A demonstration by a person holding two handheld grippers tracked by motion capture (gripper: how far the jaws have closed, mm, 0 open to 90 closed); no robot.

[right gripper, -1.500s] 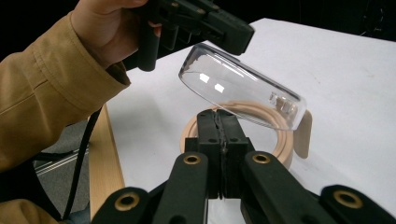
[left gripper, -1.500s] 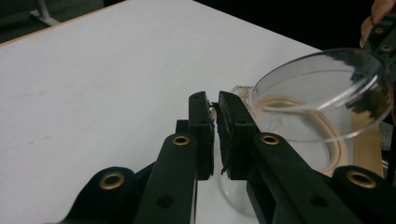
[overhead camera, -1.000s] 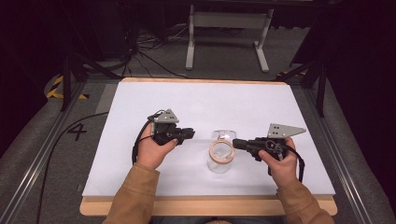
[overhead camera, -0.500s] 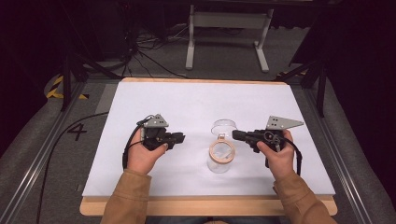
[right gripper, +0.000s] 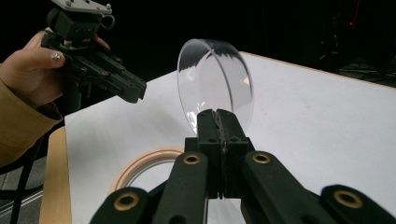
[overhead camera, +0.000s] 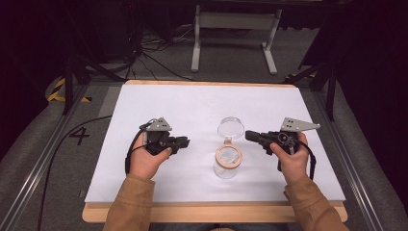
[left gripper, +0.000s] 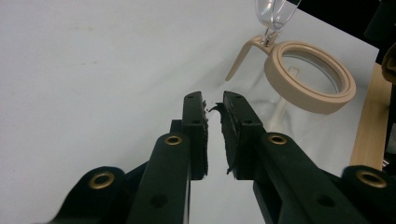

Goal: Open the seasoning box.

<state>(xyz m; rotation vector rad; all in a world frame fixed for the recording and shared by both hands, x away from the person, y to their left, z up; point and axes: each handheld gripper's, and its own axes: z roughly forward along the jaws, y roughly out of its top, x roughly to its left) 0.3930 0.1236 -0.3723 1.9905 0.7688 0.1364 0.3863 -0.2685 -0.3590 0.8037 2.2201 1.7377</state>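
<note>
One clear jar (overhead camera: 226, 166) with a beige rim stands on the white worktop (overhead camera: 192, 103) between two hand-held grippers.
The jar's one clear hinged lid (right gripper: 215, 91) stands flipped up; the right hand-held gripper (right gripper: 218, 116) has its jaws pressed together just beside the lid, empty. The left hand-held gripper (left gripper: 212, 105) sits near the jar, its jaws slightly parted and gripping nothing. Two hands hold them.

Jar (overhead camera: 228, 163) sits on the bench (overhead camera: 192, 110), right of centre, towards the near edge. Its hinged lid (overhead camera: 231, 127) stands open on the far side. Left gripper (overhead camera: 182, 142) is left of the jar, well apart. Right gripper (overhead camera: 250, 136) is right of it, tips just beside the lid.
</note>
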